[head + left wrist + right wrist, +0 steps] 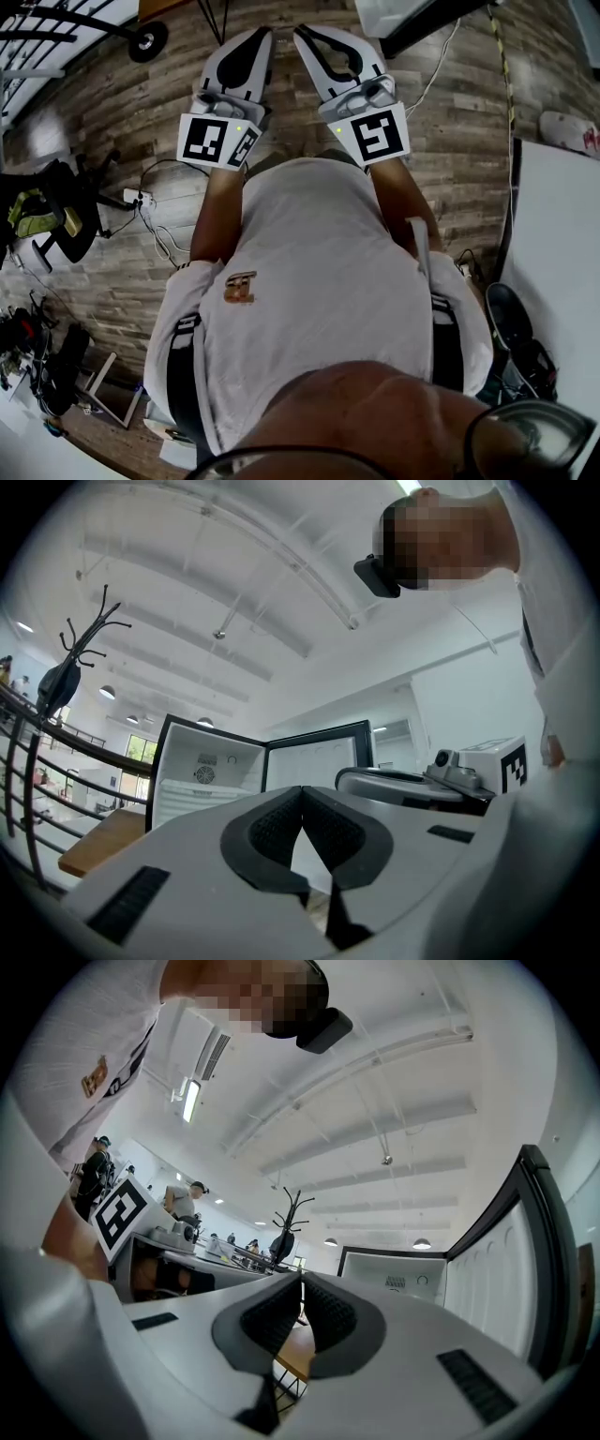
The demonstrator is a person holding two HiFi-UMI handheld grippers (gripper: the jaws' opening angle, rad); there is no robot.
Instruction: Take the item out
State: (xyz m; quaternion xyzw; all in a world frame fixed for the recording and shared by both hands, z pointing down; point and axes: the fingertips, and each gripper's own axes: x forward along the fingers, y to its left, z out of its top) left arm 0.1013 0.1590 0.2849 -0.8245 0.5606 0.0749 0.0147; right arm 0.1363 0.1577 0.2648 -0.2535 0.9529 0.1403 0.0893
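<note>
**Wood-plank floor; both tongs shut and empty, item not in sight**

Wood-plank floor fills the head view, with loose cables at its left. The operator's white T-shirt takes up the centre. The left tongs and right tongs are held side by side, near each other, tips pointing away from the body.

- Left gripper view: pads together, nothing between them.
- Right gripper view: same, pads meeting, no load.
- A small open refrigerator with black frame and white interior stands ahead of the left tongs, well apart. Its door is swung wide.
- The item to take out cannot be identified in any view. It is probably inside that cabinet, unconfirmed.

Judgement: task not begun, approach is the step in hand. To do it well:
1. Bring the head camera onto the shelf and locate the item.
2. Open one set of tongs before reaching in.
3. Enter level, clear of the door edge.
</note>
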